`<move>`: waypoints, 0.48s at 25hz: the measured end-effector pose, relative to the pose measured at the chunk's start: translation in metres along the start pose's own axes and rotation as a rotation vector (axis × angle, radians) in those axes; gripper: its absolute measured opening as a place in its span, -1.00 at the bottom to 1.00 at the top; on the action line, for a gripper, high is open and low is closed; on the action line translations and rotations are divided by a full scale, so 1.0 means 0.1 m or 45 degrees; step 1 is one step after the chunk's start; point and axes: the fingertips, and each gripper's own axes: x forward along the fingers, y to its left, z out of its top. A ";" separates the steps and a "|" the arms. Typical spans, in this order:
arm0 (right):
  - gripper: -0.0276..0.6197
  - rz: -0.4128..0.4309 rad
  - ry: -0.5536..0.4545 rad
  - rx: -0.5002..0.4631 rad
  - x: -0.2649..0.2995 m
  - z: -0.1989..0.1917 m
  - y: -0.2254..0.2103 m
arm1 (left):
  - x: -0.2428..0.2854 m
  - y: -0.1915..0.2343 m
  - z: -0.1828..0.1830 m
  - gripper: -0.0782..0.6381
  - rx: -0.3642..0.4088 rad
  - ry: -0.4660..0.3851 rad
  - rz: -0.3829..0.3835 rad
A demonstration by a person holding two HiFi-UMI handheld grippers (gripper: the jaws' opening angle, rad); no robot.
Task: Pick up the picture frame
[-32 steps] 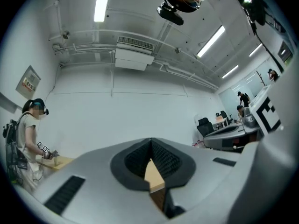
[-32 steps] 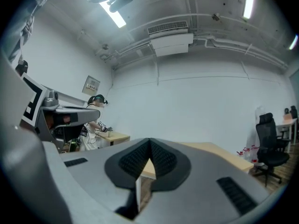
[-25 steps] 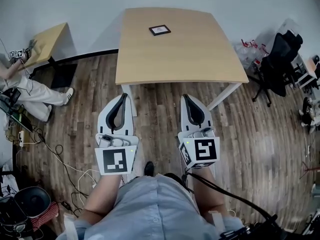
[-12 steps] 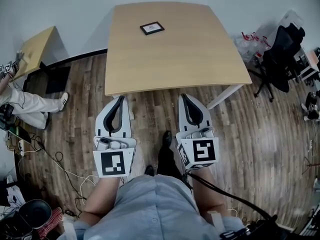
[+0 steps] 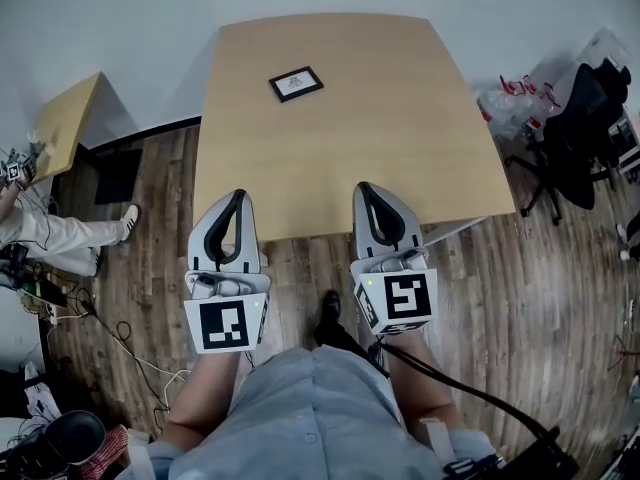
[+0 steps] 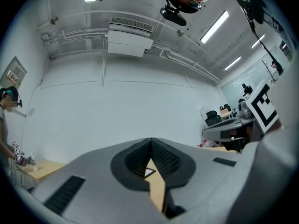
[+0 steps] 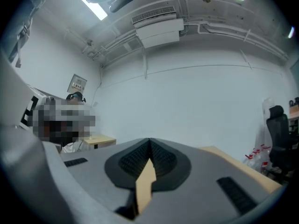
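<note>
Wooden table (image 5: pixel 400 118) bears the picture frame (image 5: pixel 296 84), lying flat near its far edge. Left gripper (image 5: pixel 240 194) and right gripper (image 5: pixel 362 186) hover at the near edge, well apart from it, jaws together and empty (neither ready to grasp). Risk: the low, flat frame may skid away if nudged by unopened jaws.

A light wooden table (image 5: pixel 400 118) carries a small black picture frame (image 5: pixel 296 84) near its far edge.
</note>
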 end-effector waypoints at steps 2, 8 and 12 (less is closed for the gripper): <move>-0.91 0.014 -0.007 0.007 0.14 0.02 -0.11 | 0.16 0.01 0.04 -0.78 0.010 -0.016 0.019; -0.91 0.054 -0.065 -0.012 0.53 0.17 -0.35 | 0.49 0.03 0.15 -0.78 0.037 -0.068 0.064; -0.91 0.080 -0.071 -0.015 0.75 0.21 -0.45 | 0.66 0.10 0.13 -0.78 0.036 -0.062 0.098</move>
